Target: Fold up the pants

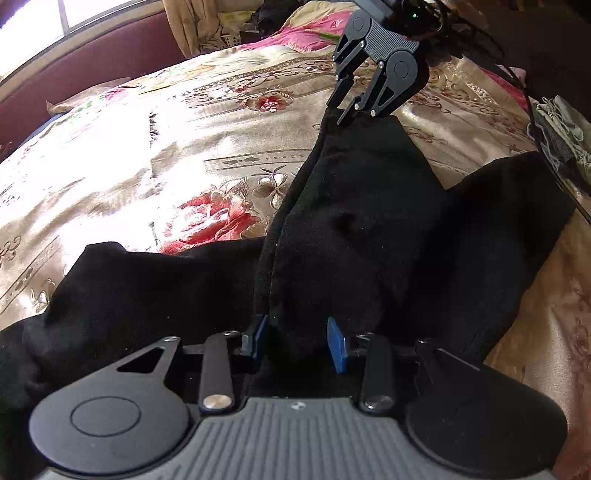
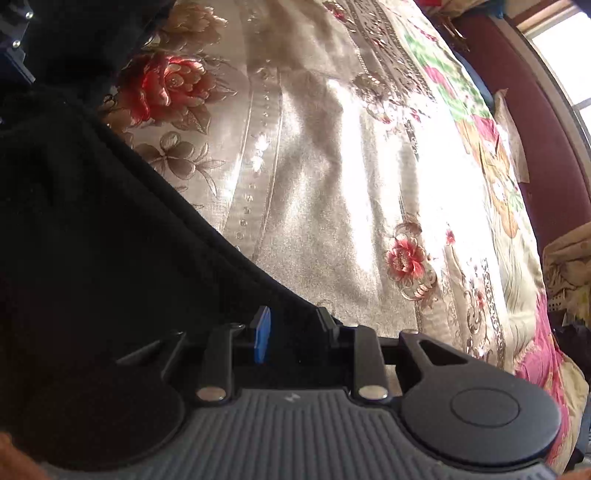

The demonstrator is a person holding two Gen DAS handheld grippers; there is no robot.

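Note:
Black pants [image 1: 354, 229] lie on a floral bedspread [image 1: 147, 155], one part stretched between my two grippers. My left gripper [image 1: 299, 341] has its blue pads on either side of a thick fold of the pants at the near end, shut on it. My right gripper [image 1: 351, 112] shows at the top of the left wrist view, pinching the far end of the same fold. In the right wrist view the right gripper [image 2: 295, 332] is shut on the black pants [image 2: 92, 240], which fill the left side.
The bedspread [image 2: 351, 166] is gold satin with red flowers and a bright sun patch. A dark red headboard [image 1: 92, 62] and a window run along the far side. Heaped cloth [image 1: 207, 26] lies at the bed's far end. A black cable [image 1: 535, 122] hangs at the right.

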